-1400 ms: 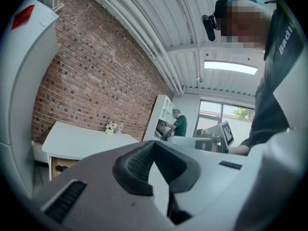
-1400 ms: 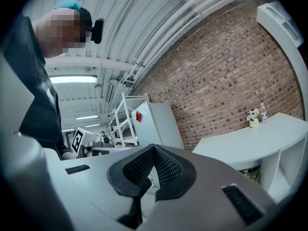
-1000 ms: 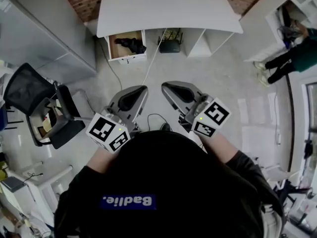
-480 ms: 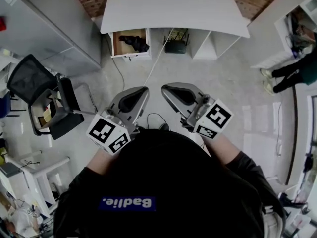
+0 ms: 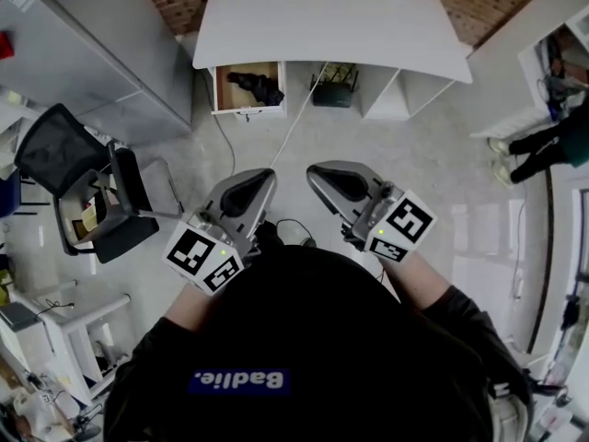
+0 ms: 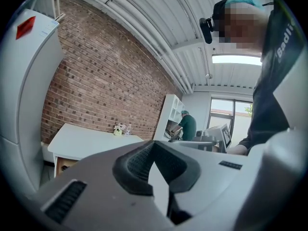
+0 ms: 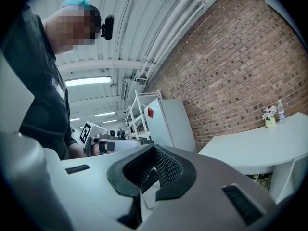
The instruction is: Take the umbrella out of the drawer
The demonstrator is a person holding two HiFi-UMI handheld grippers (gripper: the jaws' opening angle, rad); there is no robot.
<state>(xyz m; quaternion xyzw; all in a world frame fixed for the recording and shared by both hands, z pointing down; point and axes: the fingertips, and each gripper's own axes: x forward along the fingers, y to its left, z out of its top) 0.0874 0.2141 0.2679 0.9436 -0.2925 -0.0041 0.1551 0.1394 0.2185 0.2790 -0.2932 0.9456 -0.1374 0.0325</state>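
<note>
Two claws, both pressed together and empty: left gripper (image 5: pixel 256 177) and right gripper (image 5: pixel 322 173) are held level, side by side. The umbrella (image 5: pixel 258 87) lies dark in the open drawer (image 5: pixel 221 88), well ahead of both tips. The danger, I'd say: arrive with jaws unopened and they'll shove it deeper. The drawer's narrow walls could also snag a wide approach.

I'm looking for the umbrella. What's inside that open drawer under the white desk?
Something dark, probably the umbrella, lies in the drawer. The desk top hides the drawer's back part.
</note>
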